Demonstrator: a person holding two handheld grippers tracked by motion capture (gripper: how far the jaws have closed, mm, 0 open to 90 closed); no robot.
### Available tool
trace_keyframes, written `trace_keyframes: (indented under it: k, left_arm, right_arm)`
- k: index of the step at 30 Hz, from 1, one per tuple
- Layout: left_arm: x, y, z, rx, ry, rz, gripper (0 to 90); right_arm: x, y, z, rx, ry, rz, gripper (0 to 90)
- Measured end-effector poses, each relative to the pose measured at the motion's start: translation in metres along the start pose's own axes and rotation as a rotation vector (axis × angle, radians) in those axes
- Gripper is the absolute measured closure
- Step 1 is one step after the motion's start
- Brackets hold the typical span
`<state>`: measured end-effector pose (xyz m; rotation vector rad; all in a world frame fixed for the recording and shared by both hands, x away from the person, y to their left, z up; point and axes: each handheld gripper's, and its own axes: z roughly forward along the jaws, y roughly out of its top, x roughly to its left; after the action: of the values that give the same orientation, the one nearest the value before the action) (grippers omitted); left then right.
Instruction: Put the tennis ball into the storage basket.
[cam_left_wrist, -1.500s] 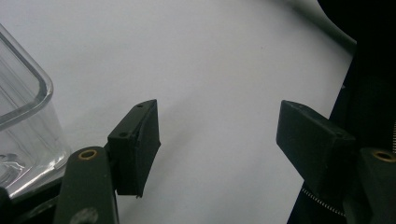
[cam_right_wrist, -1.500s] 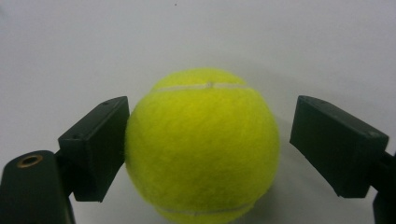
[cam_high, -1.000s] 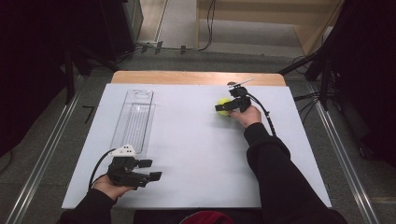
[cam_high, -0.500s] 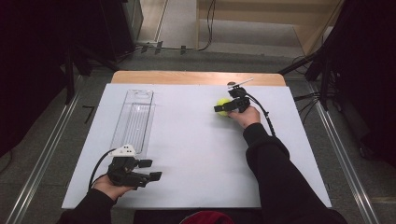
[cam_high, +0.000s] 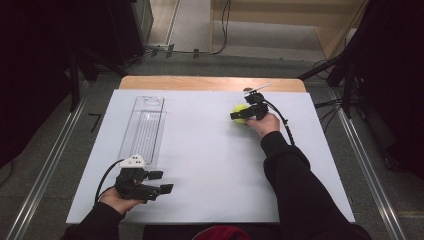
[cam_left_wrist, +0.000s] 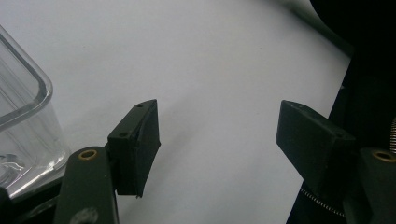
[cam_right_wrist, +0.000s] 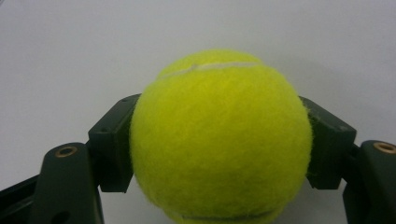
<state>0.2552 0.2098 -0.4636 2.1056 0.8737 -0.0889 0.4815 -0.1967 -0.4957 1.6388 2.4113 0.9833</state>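
A yellow-green tennis ball (cam_high: 239, 112) (cam_right_wrist: 219, 140) sits at the far right of the white table, with my right gripper (cam_high: 238, 116) (cam_right_wrist: 219, 140) shut on it, a jaw pressed against each side. At the near left my left gripper (cam_high: 162, 182) (cam_left_wrist: 217, 140) rests open on the table with nothing between its jaws. A clear plastic tray (cam_high: 144, 127) (cam_left_wrist: 21, 116) lies lengthwise on the left half, its near end just beyond the left gripper; it looks empty.
The white table top (cam_high: 200, 165) ends in a strip of bare wood (cam_high: 210, 83) at the far edge. Metal rails (cam_high: 45, 165) run along both sides on the floor. Cables trail from both grippers.
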Motion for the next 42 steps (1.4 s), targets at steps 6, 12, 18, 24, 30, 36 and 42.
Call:
trace_keyframes:
  k: [6, 12, 18, 24, 30, 36, 42]
  left_arm:
    - [0.0, 0.0, 0.001, 0.0, 0.002, -0.001, 30.9]
    - [0.0, 0.0, 0.001, 0.0, 0.003, 0.0, 30.9]
    - [0.0, 0.001, 0.001, 0.003, 0.003, 0.001, 30.9]
    - [0.0, 0.001, 0.001, 0.002, 0.002, 0.001, 30.9]
    - [0.0, 0.001, 0.001, 0.004, 0.003, 0.004, 30.9]
    - [0.0, 0.001, 0.001, 0.003, 0.007, 0.002, 30.9]
    - [0.001, 0.001, 0.001, 0.001, 0.01, 0.002, 30.9]
  right_arm:
    - [-0.003, 0.001, -0.009, -0.006, -0.008, 0.016, 23.8]
    - [-0.004, 0.0, -0.014, -0.015, -0.006, 0.022, 23.8]
    - [-0.001, -0.001, -0.02, -0.025, 0.004, 0.009, 23.8]
    - [0.006, -0.003, -0.025, -0.04, 0.031, -0.003, 23.8]
    - [0.014, -0.005, -0.03, -0.04, 0.044, -0.034, 23.8]
    - [0.021, -0.007, -0.035, -0.051, 0.06, -0.048, 23.8]
    - [0.026, -0.011, -0.04, -0.056, 0.075, -0.063, 23.8]
